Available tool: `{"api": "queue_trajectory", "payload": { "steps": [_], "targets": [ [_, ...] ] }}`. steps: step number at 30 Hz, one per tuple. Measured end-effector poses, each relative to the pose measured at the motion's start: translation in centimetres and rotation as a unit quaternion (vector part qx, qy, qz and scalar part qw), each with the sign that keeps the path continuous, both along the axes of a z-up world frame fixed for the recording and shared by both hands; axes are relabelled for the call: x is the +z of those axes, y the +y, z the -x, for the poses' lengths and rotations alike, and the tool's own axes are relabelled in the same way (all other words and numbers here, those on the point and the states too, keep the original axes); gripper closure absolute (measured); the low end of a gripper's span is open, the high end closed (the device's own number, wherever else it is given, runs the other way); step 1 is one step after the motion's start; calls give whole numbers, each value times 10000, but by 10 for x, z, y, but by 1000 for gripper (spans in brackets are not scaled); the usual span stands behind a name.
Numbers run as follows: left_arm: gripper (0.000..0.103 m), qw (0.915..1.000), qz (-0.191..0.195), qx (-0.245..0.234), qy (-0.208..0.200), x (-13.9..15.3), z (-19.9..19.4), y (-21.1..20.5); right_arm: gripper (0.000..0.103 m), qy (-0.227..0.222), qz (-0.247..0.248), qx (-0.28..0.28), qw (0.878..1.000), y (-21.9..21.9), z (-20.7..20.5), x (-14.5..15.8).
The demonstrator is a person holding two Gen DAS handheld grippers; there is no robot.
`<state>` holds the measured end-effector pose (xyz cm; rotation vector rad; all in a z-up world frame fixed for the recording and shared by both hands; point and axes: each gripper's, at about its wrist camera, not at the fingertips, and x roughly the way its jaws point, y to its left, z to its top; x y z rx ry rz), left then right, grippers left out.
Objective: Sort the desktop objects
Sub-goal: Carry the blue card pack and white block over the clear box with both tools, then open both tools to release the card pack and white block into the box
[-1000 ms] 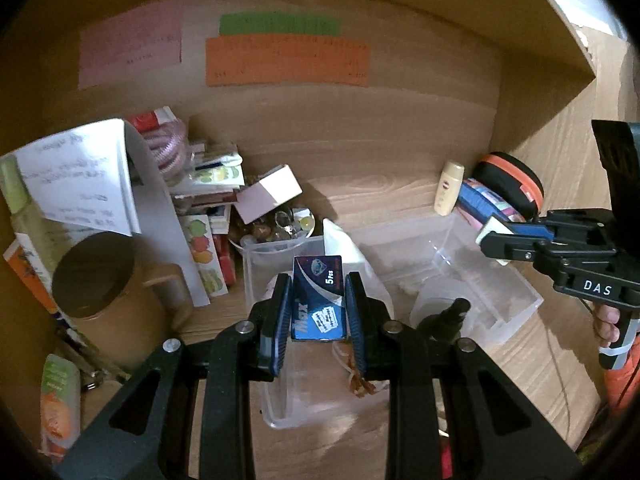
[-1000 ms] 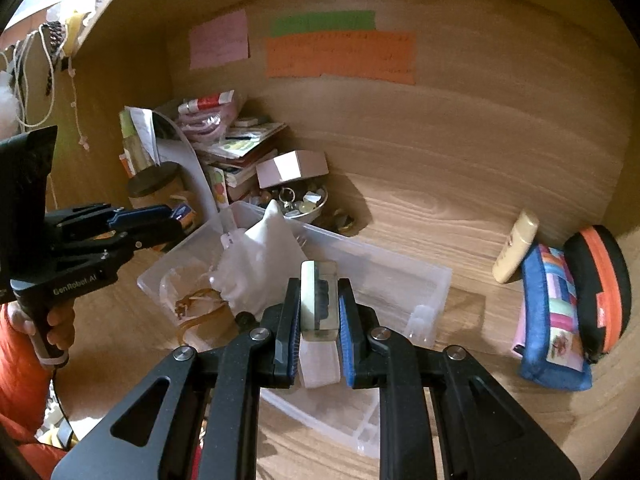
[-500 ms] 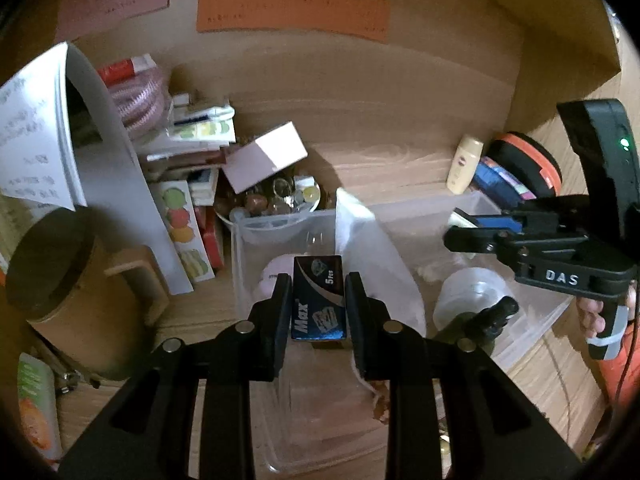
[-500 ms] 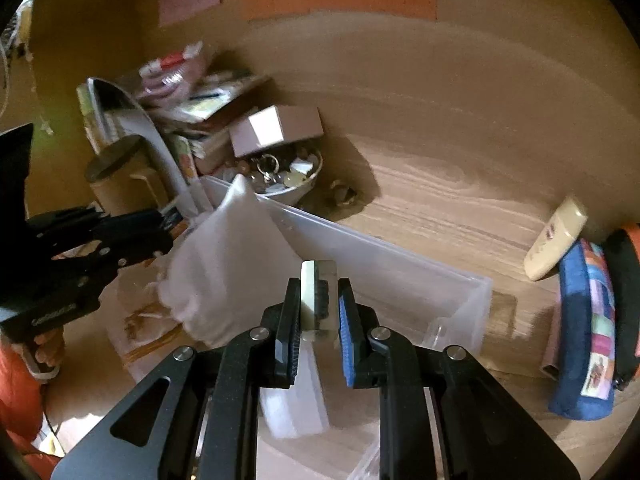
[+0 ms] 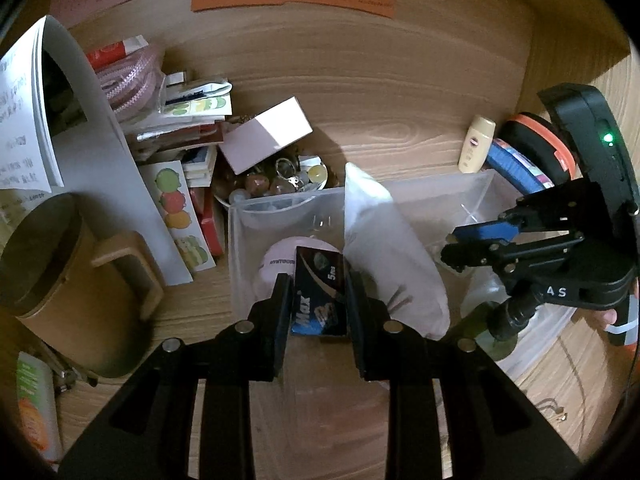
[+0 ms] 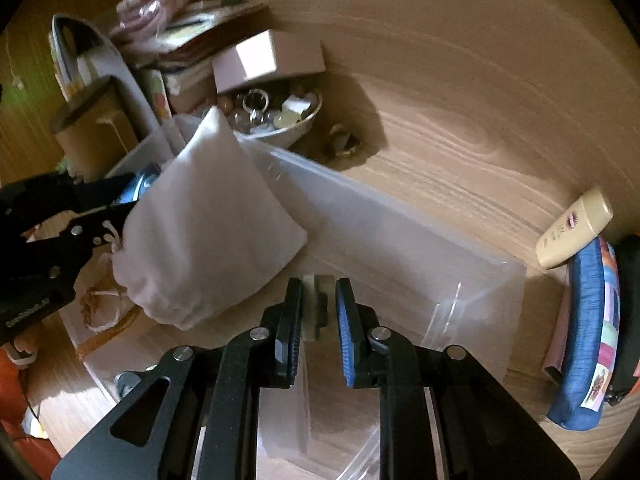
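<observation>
Wooden counter [image 5: 400,120] beneath: your left claw [image 5: 318,300] clenches the blue packet [image 5: 318,292]; your right claw [image 6: 318,308] grips a pale block [image 6: 316,304] above the clear bin [image 6: 400,220].

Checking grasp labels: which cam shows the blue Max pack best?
Left wrist. The blue Max pack sits centred and sharp between the left gripper fingers, printing readable, over the clear bin. The right wrist view shows only a blue sliver at the left gripper's tip, beside the white pouch.
</observation>
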<state>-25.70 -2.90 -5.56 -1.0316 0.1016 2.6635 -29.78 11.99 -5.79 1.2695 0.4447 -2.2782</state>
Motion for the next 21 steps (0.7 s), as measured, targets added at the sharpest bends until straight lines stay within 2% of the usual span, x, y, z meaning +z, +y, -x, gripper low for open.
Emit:
{"api": "queue_trajectory", "payload": {
  "steps": [5, 7, 9, 14, 17, 19, 21],
  "targets": [
    [74, 10000, 0, -17, 20, -1, -2, -2, 84, 46, -142, -6, 9999, -2, -2, -2],
    [67, 10000, 20, -29, 40, -2, -3, -1, 84, 39, -146, -46, 9999, -1, -2, -2],
    [63, 10000, 43, -51, 72, -4, -3, 2, 84, 46, -149, -84, 9998, 0, -2, -2],
    [59, 9997, 175, -62, 141, -6, -5, 6, 80, 117, -205, -148, 9996, 0, -5, -1],
    [58, 9998, 158, -66, 141, -6, -6, 6, 68, 181, -179, -247, 9994, 2, -7, 2],
    [58, 9998, 145, -70, 142, -6, -6, 5, 51, 300, -151, -335, 9989, 4, -10, 6],
    [57, 9998, 145, -56, 135, -6, -6, 6, 43, 439, -156, -413, 9981, 5, -14, 9]
  ]
}}
